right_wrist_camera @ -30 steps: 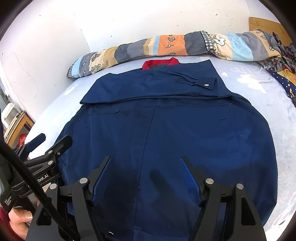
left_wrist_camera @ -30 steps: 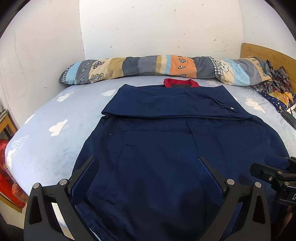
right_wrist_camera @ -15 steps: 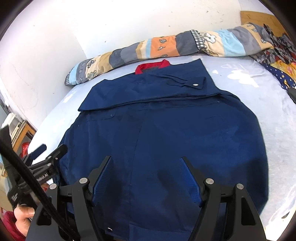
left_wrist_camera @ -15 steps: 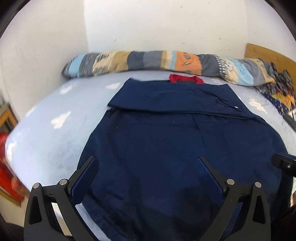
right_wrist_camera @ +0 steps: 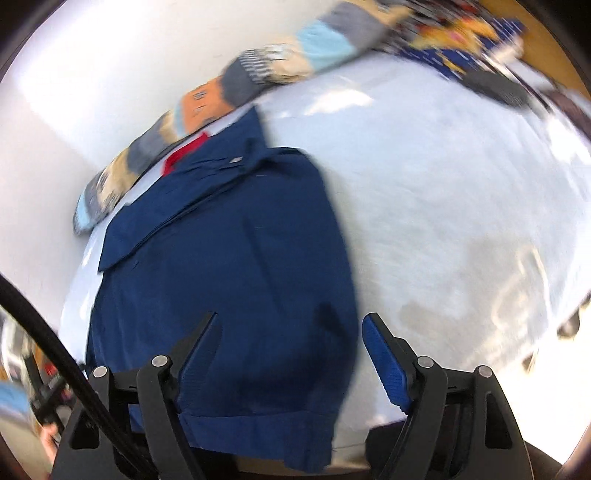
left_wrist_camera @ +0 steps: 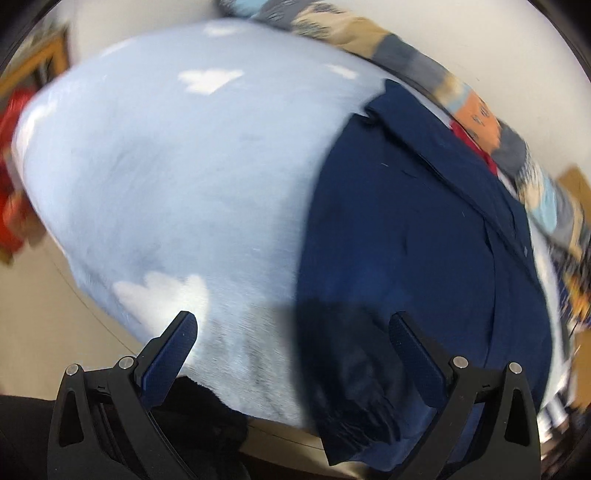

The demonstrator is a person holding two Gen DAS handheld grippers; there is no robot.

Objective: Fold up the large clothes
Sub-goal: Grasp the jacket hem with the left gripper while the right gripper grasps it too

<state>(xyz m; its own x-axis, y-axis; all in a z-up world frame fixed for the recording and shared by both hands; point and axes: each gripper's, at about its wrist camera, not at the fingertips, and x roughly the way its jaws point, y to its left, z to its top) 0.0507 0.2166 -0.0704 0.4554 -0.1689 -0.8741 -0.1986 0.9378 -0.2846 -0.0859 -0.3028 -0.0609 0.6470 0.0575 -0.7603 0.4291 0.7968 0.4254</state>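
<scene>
A navy jacket (left_wrist_camera: pixel 406 221) with a red collar (left_wrist_camera: pixel 476 144) lies flat on the light blue bed sheet (left_wrist_camera: pixel 184 166), its top part folded down. My left gripper (left_wrist_camera: pixel 293 325) hangs open over the jacket's left edge near the hem. One finger is over the sheet and the other over the cloth. In the right wrist view the jacket (right_wrist_camera: pixel 240 258) fills the left half. My right gripper (right_wrist_camera: pixel 290 319) straddles its right edge near the hem. Its jaws are opening, and the pads are not pressing on the cloth below them. Both views are blurred by motion.
A long patchwork pillow (right_wrist_camera: pixel 240 77) runs along the white wall behind the jacket. A heap of patterned clothes (right_wrist_camera: pixel 461 33) lies at the bed's far right by a wooden headboard (left_wrist_camera: pixel 576 181). Something red (left_wrist_camera: pixel 11 122) stands beside the bed on the left. A black cable (right_wrist_camera: pixel 37 317) crosses the right view.
Both grippers have swung apart from the jacket's middle, the left to its left edge and the right to its right edge, each rolling. Both have stayed open; the jacket has not moved.
</scene>
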